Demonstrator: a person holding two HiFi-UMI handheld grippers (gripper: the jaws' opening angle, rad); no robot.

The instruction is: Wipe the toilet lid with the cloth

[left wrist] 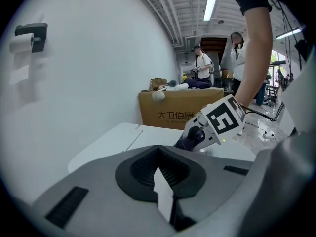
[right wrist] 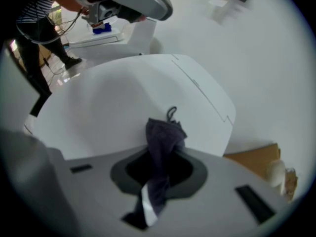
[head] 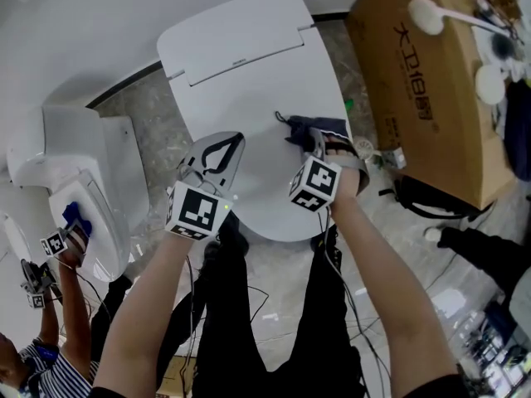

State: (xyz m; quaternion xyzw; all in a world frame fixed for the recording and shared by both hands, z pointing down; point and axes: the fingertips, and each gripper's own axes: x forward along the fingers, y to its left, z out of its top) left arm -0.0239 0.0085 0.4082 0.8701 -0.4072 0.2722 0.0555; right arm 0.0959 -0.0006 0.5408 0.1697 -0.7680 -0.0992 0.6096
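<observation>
In the head view, our arms and both grippers cover the near edge of the lid [head: 241, 73]. The right gripper [head: 319, 142] holds the dark cloth [head: 309, 126] on the lid's right side, with its jaw tips lost in the fabric. The left gripper [head: 226, 146] is over the lid's middle; we cannot tell whether it touches. In the left gripper view its jaws are closed together on nothing. In the right gripper view the jaws are clamped on the cloth, whose bunched end meets the lid and whose lower end is hidden.
</observation>
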